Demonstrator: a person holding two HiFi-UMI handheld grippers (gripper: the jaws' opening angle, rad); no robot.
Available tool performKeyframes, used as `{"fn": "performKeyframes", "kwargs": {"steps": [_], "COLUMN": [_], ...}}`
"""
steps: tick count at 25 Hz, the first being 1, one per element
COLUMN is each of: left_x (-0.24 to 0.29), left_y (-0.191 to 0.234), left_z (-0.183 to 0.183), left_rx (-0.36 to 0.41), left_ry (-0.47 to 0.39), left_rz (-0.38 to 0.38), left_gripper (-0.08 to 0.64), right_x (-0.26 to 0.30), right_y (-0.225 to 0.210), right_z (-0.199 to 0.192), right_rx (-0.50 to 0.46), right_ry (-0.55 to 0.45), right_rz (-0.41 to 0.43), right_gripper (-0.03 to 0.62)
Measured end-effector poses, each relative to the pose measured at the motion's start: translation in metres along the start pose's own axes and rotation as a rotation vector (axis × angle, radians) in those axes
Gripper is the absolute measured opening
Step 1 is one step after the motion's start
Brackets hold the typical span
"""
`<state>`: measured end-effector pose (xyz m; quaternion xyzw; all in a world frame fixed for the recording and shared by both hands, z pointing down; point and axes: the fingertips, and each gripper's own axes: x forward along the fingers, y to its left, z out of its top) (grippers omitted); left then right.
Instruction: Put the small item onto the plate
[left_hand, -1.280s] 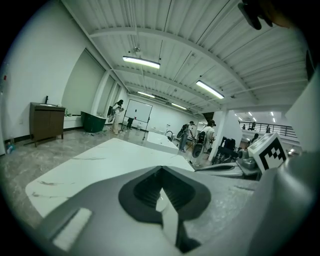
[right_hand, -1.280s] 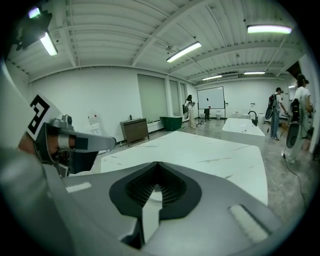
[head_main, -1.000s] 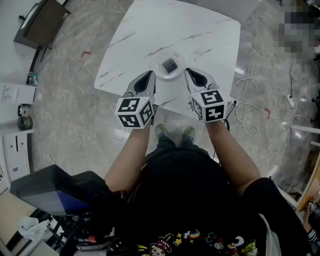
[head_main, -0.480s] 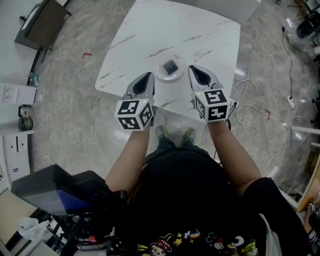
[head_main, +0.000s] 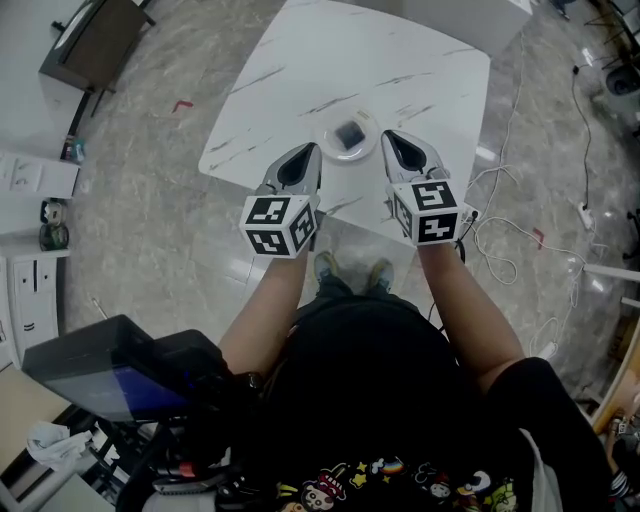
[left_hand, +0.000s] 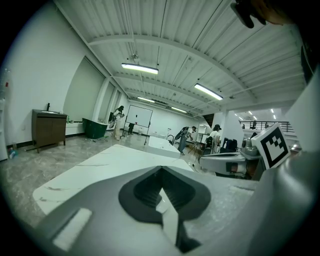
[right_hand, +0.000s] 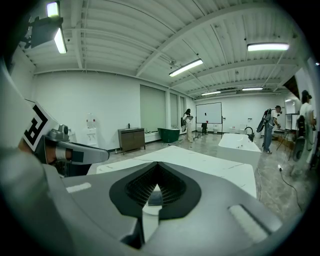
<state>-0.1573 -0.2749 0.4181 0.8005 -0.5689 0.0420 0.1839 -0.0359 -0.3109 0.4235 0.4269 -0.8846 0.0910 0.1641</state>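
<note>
The left gripper (left_hand: 161, 172) had its two jaws drawn together to a point with nothing between them, and the right gripper (right_hand: 157, 166) was closed the same way and equally empty. In the head view the two grippers, left (head_main: 311, 151) and right (head_main: 389, 137), hung over the near edge of the one white marbled table (head_main: 300, 70), each carrying one marker cube, with their tips pointing away from the person. Between those tips, and apart from both, stood the single pale plate (head_main: 330, 148), and the one small item (head_main: 349, 133), a dark squarish piece, lay in the middle of it. Neither gripper view showed the plate, since the grey jaw bodies filled the lower part of each. Each of those views caught the other gripper off to one side. Farther out, one dark cabinet (head_main: 90, 40) stood by the wall on the left, loose cables (head_main: 500, 235) trailed over the grey floor (head_main: 150, 210) on the right, and the person's two shoes (head_main: 350, 268) showed below the table edge. The gripper views also took in one whiteboard (left_hand: 140, 116) and a few people standing far back in the hall. Compared with a second before, the item had stayed on the plate and both grippers kept the same flanking places and the same closed jaws. Only the whole scene had slid slightly to the right in the head view.
</note>
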Motion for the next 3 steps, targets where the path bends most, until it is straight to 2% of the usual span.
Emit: {"fn": "performKeyframes", "kwargs": {"steps": [3], "left_x": [-0.0042], "left_y": [0.0037], "left_z": [0.0035], "left_rx": [-0.003], "left_ry": [-0.003], "left_rz": [0.004], "left_gripper": [0.002], "right_x": [0.0021], "right_y": [0.0036], "right_z": [0.0022], "right_rx": [-0.003], "right_ry": [0.007], "right_rz": [0.002], "right_gripper": [0.020]}}
